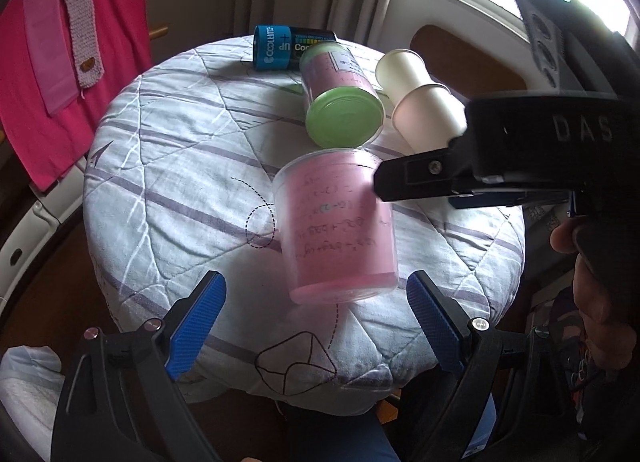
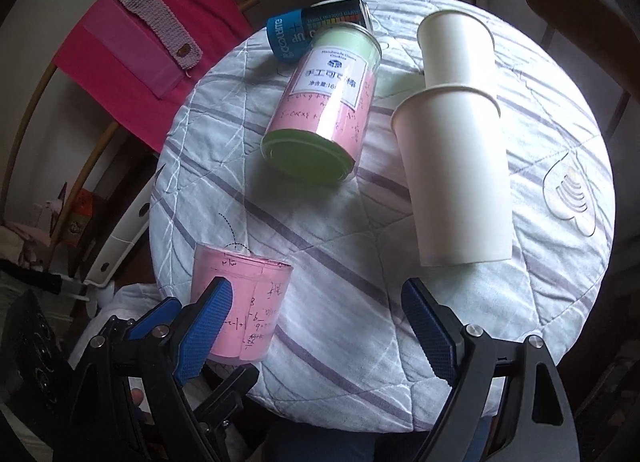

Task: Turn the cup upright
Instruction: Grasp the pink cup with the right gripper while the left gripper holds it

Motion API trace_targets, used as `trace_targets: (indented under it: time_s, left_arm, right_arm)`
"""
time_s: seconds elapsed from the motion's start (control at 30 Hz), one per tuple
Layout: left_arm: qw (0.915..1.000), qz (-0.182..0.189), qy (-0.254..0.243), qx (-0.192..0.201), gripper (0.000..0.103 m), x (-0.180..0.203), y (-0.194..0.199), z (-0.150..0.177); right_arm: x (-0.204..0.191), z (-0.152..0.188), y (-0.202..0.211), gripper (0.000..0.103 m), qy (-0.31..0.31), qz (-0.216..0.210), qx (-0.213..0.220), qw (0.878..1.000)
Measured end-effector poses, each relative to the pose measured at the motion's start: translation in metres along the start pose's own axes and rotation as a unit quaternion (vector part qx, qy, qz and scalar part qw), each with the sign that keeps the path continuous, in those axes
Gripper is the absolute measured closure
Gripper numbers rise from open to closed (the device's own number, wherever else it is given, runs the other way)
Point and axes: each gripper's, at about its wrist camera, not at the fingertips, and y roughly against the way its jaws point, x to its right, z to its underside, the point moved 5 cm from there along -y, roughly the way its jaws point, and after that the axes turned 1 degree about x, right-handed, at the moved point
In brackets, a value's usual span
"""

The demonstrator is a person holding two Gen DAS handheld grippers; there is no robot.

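A clear plastic cup lined with pink paper (image 1: 338,225) stands with its wide rim up on the quilted round table (image 1: 168,165). It also shows in the right wrist view (image 2: 240,306), partly behind my right gripper's left finger. My left gripper (image 1: 316,326) is open, its blue pads on either side of the cup's base, not touching it. My right gripper (image 2: 318,326) is open and empty over the table's near edge, to the right of the cup. In the left wrist view the right gripper's body (image 1: 500,165) hangs by the cup's rim.
A green-lidded jar (image 2: 320,109) lies on its side mid-table. Two white paper cups (image 2: 460,153) lie on their sides, one nested in the other, at the right. A blue and black can (image 2: 316,29) lies at the back. Pink cloth (image 2: 132,57) hangs behind.
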Motion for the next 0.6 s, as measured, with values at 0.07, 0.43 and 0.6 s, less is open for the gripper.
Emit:
trace_targets:
  time_s: [0.07,0.43,0.6]
  left_arm:
    - [1.0000,0.005,-0.001,0.000,0.010,0.001,0.000,0.000]
    - [0.9999,0.012,0.003,0.005,0.010,-0.005,0.001,0.001]
    - [0.9999,0.006,0.003,0.008,0.010,-0.010,0.004,0.001]
  right_arm:
    - [-0.002,0.002,-0.005,0.015,-0.018,-0.019,-0.013,1.000]
    - [-0.017,0.000,-0.017,0.015,-0.087,-0.087,-0.043,0.991]
    - [-0.025,-0.005,-0.025,0.015,-0.090,-0.098,-0.048,0.990]
